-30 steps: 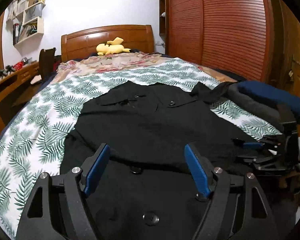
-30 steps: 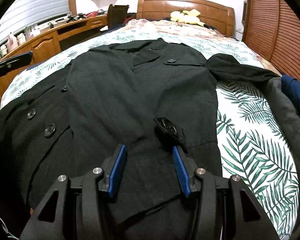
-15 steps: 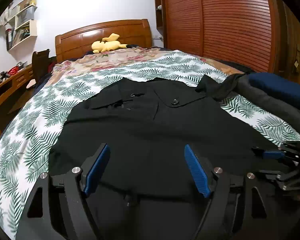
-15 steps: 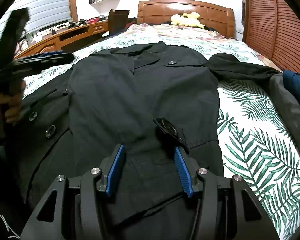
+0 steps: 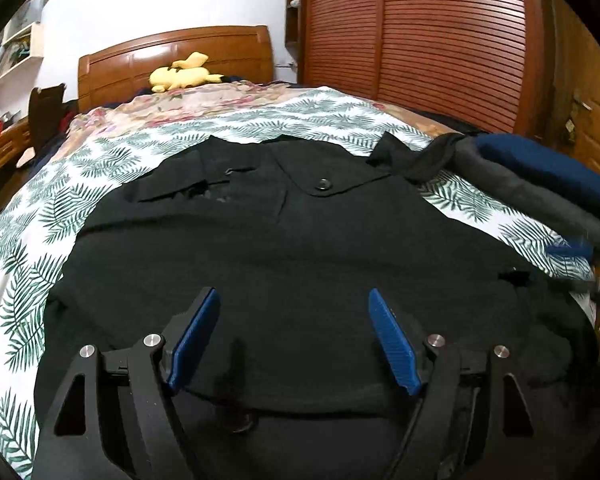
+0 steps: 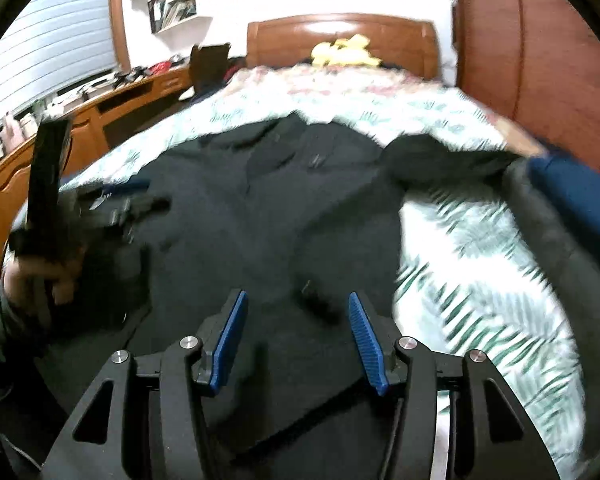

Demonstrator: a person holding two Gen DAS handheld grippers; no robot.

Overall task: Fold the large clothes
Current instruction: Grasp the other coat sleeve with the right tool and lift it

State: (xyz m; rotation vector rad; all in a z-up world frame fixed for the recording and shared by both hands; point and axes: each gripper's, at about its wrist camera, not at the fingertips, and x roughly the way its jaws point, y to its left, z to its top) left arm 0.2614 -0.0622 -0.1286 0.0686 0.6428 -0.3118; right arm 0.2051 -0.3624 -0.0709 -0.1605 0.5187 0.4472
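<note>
Across the bed (image 5: 40, 216) with its leaf-print cover lies the black coat (image 5: 284, 240), spread flat, collar toward the wooden headboard (image 5: 172, 60). My left gripper (image 5: 294, 308) hovers over its lower part, jaws wide and holding nothing. My right gripper (image 6: 296, 314) sits above the coat's near edge; its jaws have just been opening, with only cloth beneath them, nothing pinched. A yellow plush toy (image 5: 184, 76) rests by the headboard. Grey and navy clothes (image 5: 540, 184) are heaped at the bed's right edge. The right wrist view is blurred.
</note>
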